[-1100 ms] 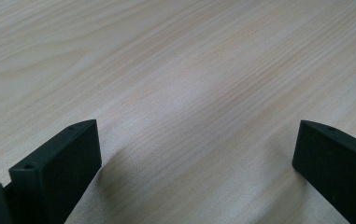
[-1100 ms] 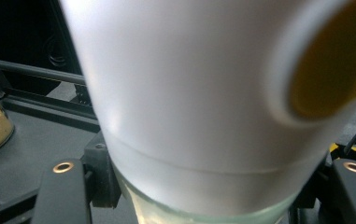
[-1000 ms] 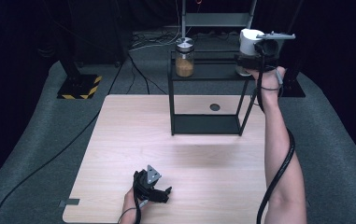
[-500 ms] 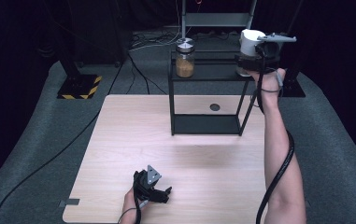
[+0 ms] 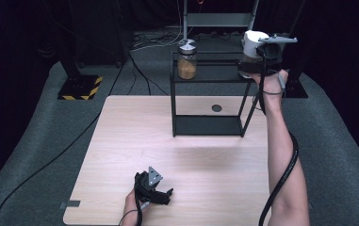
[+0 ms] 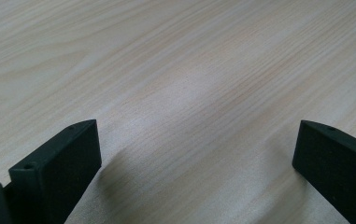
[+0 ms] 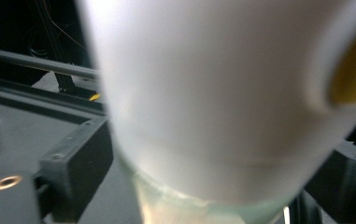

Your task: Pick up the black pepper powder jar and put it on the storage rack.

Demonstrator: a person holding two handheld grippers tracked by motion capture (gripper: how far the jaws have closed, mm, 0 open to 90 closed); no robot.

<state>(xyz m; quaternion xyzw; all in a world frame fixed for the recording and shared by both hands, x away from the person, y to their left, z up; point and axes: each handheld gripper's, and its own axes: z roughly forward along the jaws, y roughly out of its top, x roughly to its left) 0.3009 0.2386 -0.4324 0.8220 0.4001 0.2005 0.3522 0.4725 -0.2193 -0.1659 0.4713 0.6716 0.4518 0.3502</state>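
White-capped jar [image 5: 252,47] sits pinched in the right gripper [image 5: 258,61] at the shelf's [image 5: 215,74] right corner, apparently unreleased; left gripper [image 5: 154,190], spread, rests near the table's [image 5: 205,160] front edge.

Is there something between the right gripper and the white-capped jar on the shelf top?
No. The right gripper has the white-capped jar directly between its jaws, above the black shelf.

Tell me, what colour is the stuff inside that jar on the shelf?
Golden-brown, inside the clear jar with a silver lid; the high view shows it best.
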